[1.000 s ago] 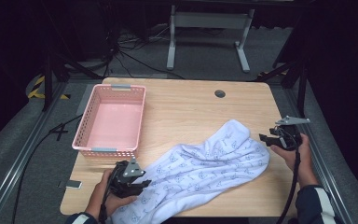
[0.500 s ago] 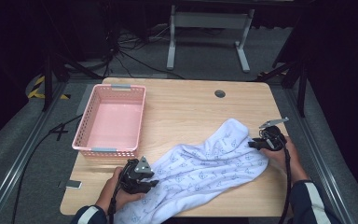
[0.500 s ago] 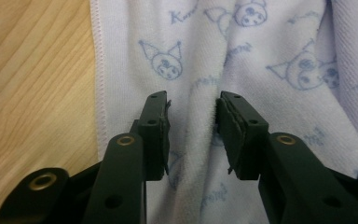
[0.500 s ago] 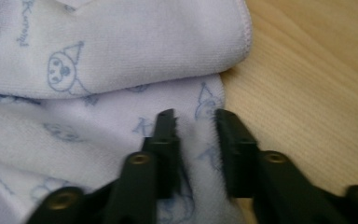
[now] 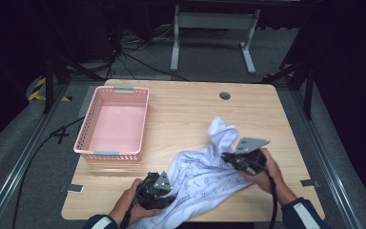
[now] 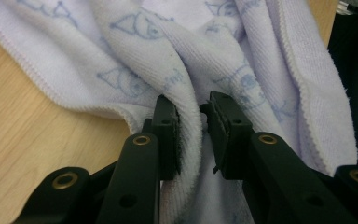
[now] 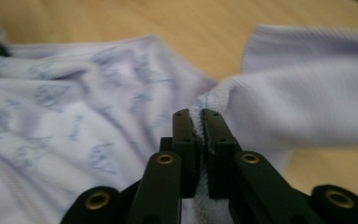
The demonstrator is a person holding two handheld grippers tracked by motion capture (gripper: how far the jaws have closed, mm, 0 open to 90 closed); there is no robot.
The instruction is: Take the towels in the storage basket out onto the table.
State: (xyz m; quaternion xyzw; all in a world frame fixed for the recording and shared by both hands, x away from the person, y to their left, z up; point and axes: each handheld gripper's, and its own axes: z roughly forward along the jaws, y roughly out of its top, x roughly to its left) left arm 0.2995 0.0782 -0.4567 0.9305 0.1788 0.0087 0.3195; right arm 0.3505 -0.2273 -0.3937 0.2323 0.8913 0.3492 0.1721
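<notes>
Leftmost, a pink basket (image 5: 112,123) stands on the worktop (image 5: 181,107), well apart from the pale printed towel (image 5: 205,179) lying at the near edge. The left hand-held gripper (image 5: 158,193) has been closing its jaws on a bunched fold, and its pads now bear on the cloth. The right hand-held gripper (image 5: 228,157) is clamped tight on a thin hem. Risk: the thick left bunch may slip free under tension. The gripper views show each grip on the cloth; the high view shows the raised corner and the basket.
</notes>
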